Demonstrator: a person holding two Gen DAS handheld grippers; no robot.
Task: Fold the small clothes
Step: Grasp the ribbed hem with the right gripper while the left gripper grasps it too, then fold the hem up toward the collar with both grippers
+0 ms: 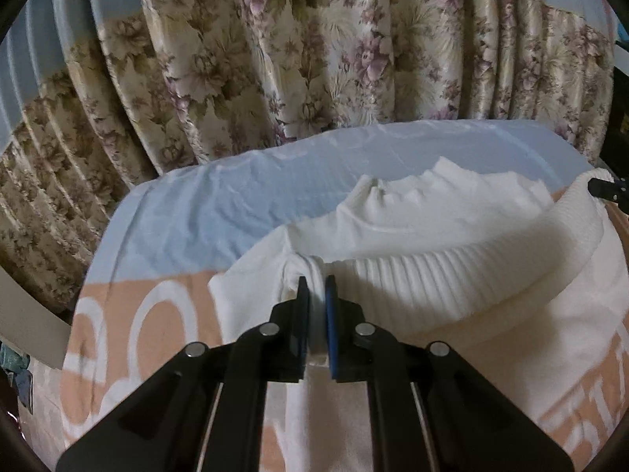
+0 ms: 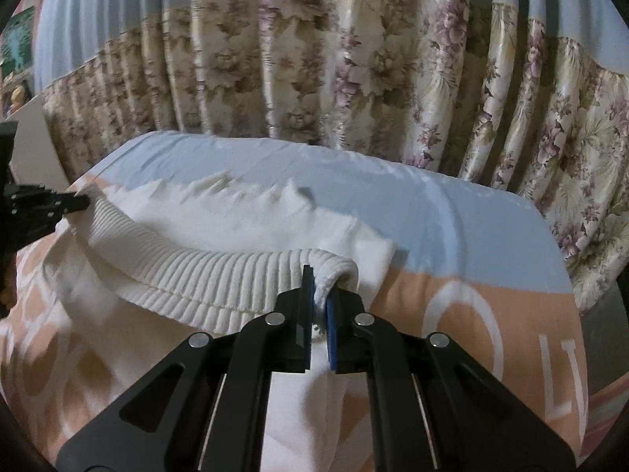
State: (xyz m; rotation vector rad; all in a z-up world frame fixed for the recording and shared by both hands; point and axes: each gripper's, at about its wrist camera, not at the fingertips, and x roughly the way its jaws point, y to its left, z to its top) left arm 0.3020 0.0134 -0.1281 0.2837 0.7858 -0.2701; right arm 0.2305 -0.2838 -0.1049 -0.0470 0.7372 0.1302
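Observation:
A small white garment (image 1: pixel 452 236) with a ribbed hem (image 1: pixel 432 287) lies on a bed. My left gripper (image 1: pixel 315 287) is shut on the left corner of the ribbed hem. My right gripper (image 2: pixel 319 281) is shut on the right corner of the same ribbed hem (image 2: pixel 204 275). The hem hangs stretched between the two, lifted a little above the rest of the garment (image 2: pixel 243 212). The right gripper shows at the right edge of the left wrist view (image 1: pixel 607 189), the left gripper at the left edge of the right wrist view (image 2: pixel 80 202).
The bed cover is pale blue (image 1: pixel 204 212) farther away and peach with white letters (image 1: pixel 157 314) nearer, also seen in the right wrist view (image 2: pixel 471 314). A floral curtain (image 1: pixel 298 47) hangs close behind the bed. A pale board (image 1: pixel 35 326) stands at the left.

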